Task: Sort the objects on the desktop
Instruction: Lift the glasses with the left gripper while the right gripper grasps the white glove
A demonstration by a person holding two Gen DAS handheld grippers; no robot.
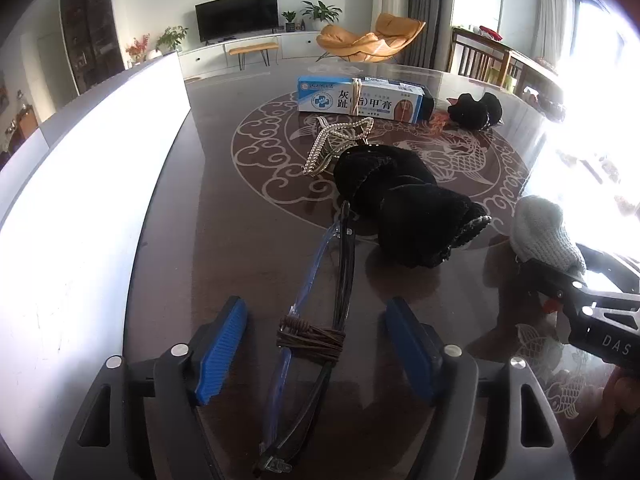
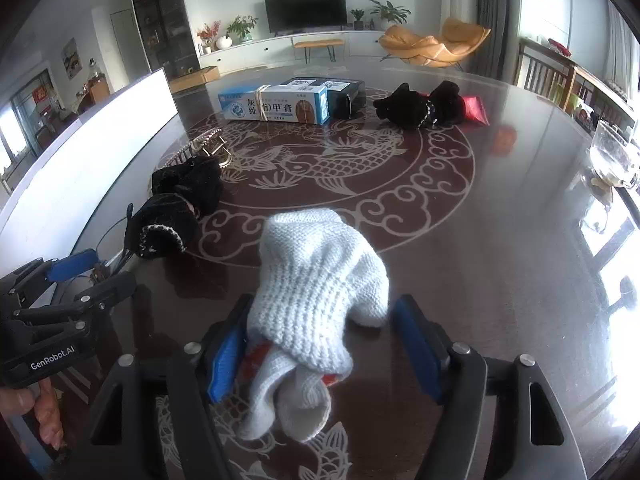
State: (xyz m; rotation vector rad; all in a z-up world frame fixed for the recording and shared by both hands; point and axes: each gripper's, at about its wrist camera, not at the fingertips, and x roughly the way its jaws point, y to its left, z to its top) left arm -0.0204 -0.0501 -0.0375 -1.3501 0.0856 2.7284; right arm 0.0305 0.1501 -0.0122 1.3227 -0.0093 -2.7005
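Observation:
Two pairs of glasses tied together with brown cord (image 1: 310, 338) lie on the dark table between the open fingers of my left gripper (image 1: 316, 354). A black knitted item (image 1: 404, 208) lies just beyond them, with a pearl hair clip (image 1: 336, 144) behind it. My right gripper (image 2: 326, 354) is open around a white knitted sock bundle (image 2: 320, 296) resting on the table; its left pad touches the sock. The sock also shows in the left wrist view (image 1: 544, 234). The black item (image 2: 180, 208) and the left gripper (image 2: 76, 276) show at left in the right wrist view.
A blue-white medicine box bound with a rubber band (image 1: 360, 100) and a dark box (image 2: 340, 94) stand at the table's far side, with another black knitted item (image 2: 424, 108) and a red packet (image 2: 476, 110). A white bin wall (image 1: 92, 184) runs along the left. A glass (image 2: 612, 156) stands at right.

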